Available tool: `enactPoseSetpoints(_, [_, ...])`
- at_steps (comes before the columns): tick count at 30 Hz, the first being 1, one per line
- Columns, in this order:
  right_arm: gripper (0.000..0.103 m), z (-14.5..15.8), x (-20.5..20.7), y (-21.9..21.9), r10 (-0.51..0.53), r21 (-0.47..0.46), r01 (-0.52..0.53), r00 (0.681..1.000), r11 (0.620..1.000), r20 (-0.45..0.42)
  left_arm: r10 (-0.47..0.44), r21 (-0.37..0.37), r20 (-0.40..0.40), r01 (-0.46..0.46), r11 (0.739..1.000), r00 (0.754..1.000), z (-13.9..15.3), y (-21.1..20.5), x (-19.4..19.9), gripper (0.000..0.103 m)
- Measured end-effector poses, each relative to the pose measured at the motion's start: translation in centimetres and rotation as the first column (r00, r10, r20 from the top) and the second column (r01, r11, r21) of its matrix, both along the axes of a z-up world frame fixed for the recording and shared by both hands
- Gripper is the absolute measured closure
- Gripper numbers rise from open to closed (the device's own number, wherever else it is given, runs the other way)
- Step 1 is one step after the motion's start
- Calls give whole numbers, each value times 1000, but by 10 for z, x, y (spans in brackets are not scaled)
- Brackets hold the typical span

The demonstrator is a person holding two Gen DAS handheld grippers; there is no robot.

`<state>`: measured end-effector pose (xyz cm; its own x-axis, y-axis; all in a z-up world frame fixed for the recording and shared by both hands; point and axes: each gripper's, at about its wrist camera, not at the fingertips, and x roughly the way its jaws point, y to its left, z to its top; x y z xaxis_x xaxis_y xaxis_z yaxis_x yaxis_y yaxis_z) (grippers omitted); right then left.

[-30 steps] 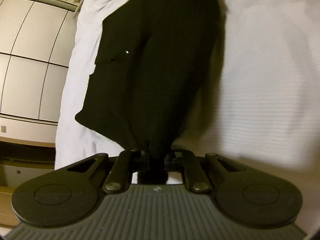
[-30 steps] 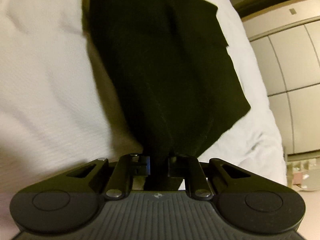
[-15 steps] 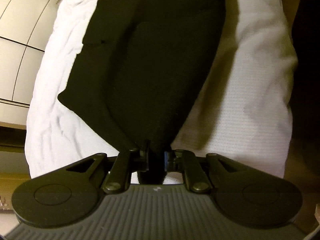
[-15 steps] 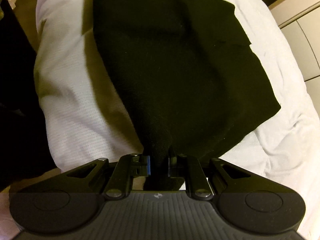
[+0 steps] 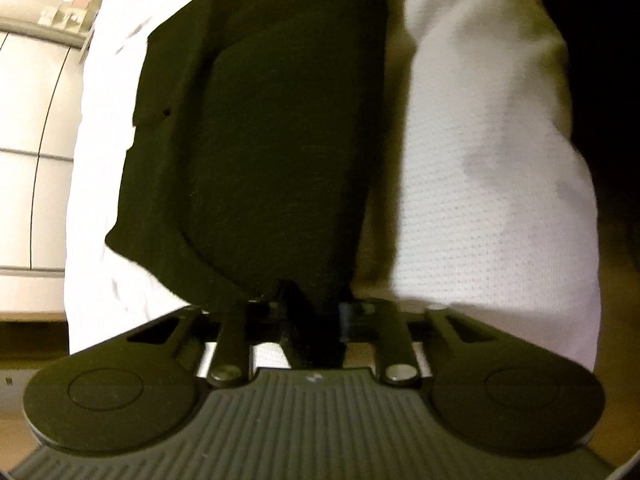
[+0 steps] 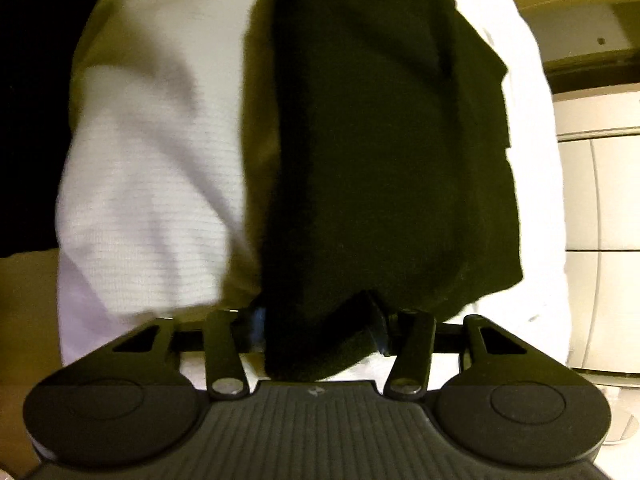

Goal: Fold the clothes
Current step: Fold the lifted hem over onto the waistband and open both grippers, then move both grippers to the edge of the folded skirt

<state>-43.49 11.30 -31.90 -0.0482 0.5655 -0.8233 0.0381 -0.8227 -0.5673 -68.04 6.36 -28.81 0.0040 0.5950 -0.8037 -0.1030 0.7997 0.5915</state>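
A black garment (image 5: 280,140) lies stretched over the white bedcover (image 5: 492,200). The left gripper (image 5: 310,316) pinches its near edge between closing fingers. The right gripper (image 6: 320,320) has just been opening; cloth (image 6: 360,160) still sits bunched between its spread fingers.

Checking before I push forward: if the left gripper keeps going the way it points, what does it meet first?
Probably more of the black garment already between the left gripper fingers, then the white bedding under it; depth is unclear.
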Motion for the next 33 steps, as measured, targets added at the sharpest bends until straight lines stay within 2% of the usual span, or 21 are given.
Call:
enactPoseSetpoints(1, [79, 6, -1, 4, -32, -27, 32, 999, 999, -27, 11, -13, 14, -11, 1000, 1000, 5, 5, -2, 92])
enactPoseSetpoints(5, [86, 39, 3, 30, -159, -141, 140, 978, 980, -138, 118, -89, 107, -109, 990, 987, 41, 33, -7, 92])
enactPoseSetpoints(9, [86, 78, 7, 49, -215, -230, 164, 952, 959, -218, 244, -147, 222, -215, 966, 944, 91, 68, -13, 92])
enactPoseSetpoints(11, [88, 103, 10, 68, -289, -287, 210, 919, 935, -268, 288, -166, 267, -250, 954, 920, 113, 88, -17, 92])
enactPoseSetpoints(15, [89, 150, 16, 126, -414, -363, 283, 836, 888, -360, 385, -221, 374, -322, 921, 844, 152, 144, -32, 92])
enactPoseSetpoints(20, [90, 190, 23, 221, -480, -342, 348, 742, 873, -469, 459, -204, 502, -415, 887, 733, 184, 246, -54, 92])
enactPoseSetpoints(21, [90, 193, 24, 240, -487, -328, 364, 724, 872, -489, 482, -207, 526, -444, 872, 701, 185, 270, -57, 92])
enactPoseSetpoints(23, [88, 193, 22, 285, -515, -308, 413, 677, 857, -526, 539, -221, 557, -513, 830, 632, 183, 317, -62, 84])
enactPoseSetpoints(24, [85, 190, 22, 307, -554, -311, 462, 633, 831, -540, 582, -230, 563, -564, 793, 587, 179, 338, -65, 81])
enactPoseSetpoints(25, [80, 186, 22, 329, -590, -316, 508, 587, 801, -554, 628, -256, 574, -614, 747, 525, 176, 354, -70, 77])
enactPoseSetpoints(26, [63, 183, 22, 352, -623, -322, 552, 538, 769, -567, 671, -285, 583, -658, 697, 458, 172, 369, -76, 78])
enactPoseSetpoints(27, [57, 180, 23, 372, -657, -331, 596, 485, 731, -577, 704, -329, 593, -680, 655, 390, 169, 378, -84, 78])
enactPoseSetpoints(28, [52, 176, 27, 385, -693, -354, 635, 426, 687, -582, 733, -372, 592, -692, 618, 336, 163, 382, -91, 75])
enactPoseSetpoints(30, [52, 169, 39, 399, -753, -439, 658, 315, 612, -578, 784, -455, 577, -706, 542, 230, 152, 387, -106, 73])
enactPoseSetpoints(32, [52, 155, 52, 400, -810, -529, 655, 230, 539, -540, 824, -515, 543, -712, 477, 160, 138, 390, -117, 73])
enactPoseSetpoints(33, [52, 149, 57, 398, -834, -566, 653, 197, 504, -516, 836, -535, 530, -710, 458, 140, 131, 389, -119, 72])
